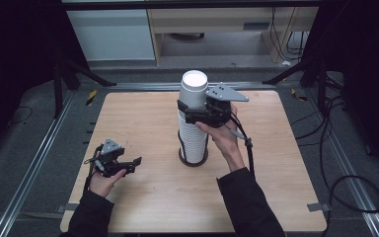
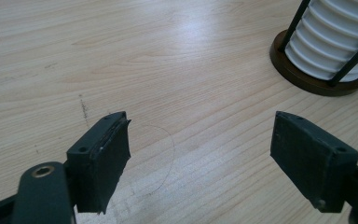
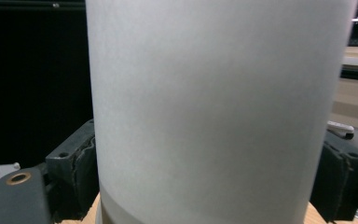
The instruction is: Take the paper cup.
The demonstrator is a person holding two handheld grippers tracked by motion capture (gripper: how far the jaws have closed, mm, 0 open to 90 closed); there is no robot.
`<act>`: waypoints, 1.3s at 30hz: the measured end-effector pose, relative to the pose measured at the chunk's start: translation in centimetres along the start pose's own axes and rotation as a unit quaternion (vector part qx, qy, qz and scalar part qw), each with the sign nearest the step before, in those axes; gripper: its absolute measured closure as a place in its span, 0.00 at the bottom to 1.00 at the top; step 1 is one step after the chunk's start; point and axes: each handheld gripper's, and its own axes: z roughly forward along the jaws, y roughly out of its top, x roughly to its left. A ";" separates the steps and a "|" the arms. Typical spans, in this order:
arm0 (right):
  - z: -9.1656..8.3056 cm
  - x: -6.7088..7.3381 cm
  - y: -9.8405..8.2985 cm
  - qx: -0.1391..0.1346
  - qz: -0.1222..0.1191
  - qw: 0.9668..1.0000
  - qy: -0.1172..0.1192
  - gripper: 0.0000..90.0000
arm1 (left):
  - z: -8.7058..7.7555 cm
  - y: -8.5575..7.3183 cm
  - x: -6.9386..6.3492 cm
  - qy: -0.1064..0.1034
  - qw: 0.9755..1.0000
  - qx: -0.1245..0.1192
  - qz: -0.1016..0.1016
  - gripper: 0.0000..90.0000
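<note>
at the middle of the light wooden table (image 1: 148,163), the tall stack of white ribbed paper cups (image 1: 192,140) is standing in a dark round wire holder (image 1: 193,159). the right gripper (image 1: 196,109) is clamping the smooth white top cup (image 1: 193,89), jaws on both sides, pads probably pressing. risk: a tilted pull is dragging extra cups up or tipping the holder; too hard a squeeze is crushing the cup. the left gripper (image 2: 200,154) is resting partly open, empty over bare wood.
</note>
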 end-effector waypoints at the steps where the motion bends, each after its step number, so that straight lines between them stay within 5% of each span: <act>1: -0.1 0.0 0.2 0.001 -0.006 1.000 -0.002 0.15 | 0.0 0.0 0.0 0.000 1.000 0.001 0.001 0.21; 29: -2.2 0.9 5.7 -0.042 -0.030 0.999 0.014 0.16 | 0.0 0.0 -0.1 -0.001 1.000 0.000 0.000 0.21; 39: -4.7 0.8 7.3 -0.064 -0.043 0.997 0.007 0.16 | -0.2 0.1 -0.1 -0.001 1.000 -0.003 0.000 0.21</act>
